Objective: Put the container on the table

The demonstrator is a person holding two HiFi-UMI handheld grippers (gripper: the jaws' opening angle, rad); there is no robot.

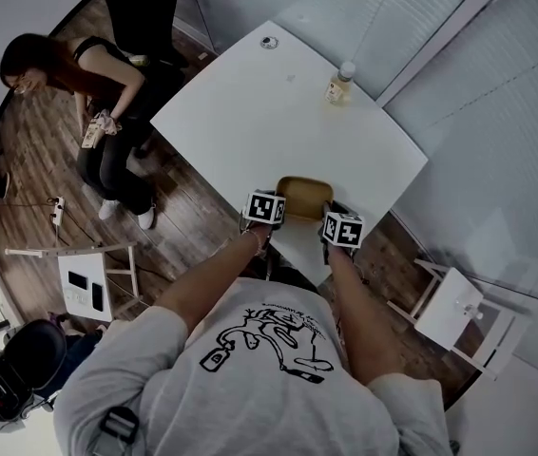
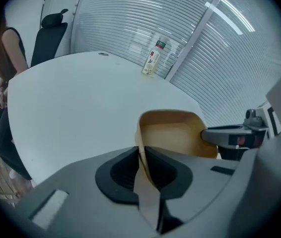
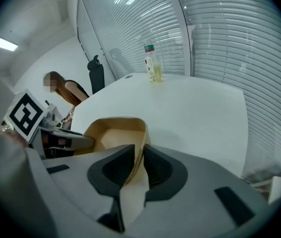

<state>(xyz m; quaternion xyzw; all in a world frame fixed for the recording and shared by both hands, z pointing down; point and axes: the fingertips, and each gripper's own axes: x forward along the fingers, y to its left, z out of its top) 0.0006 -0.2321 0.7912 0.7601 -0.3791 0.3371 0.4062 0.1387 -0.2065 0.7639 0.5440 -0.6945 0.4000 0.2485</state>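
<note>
The container point(image 1: 304, 196) is clamped by its rim at the table's point(image 1: 250, 112) 6 o'clock edge, with the left gripper point(image 1: 276, 207) at its 9 o'clock, the right gripper point(image 1: 330, 214) at 3 o'clock, and both forearms extended forward.
</note>
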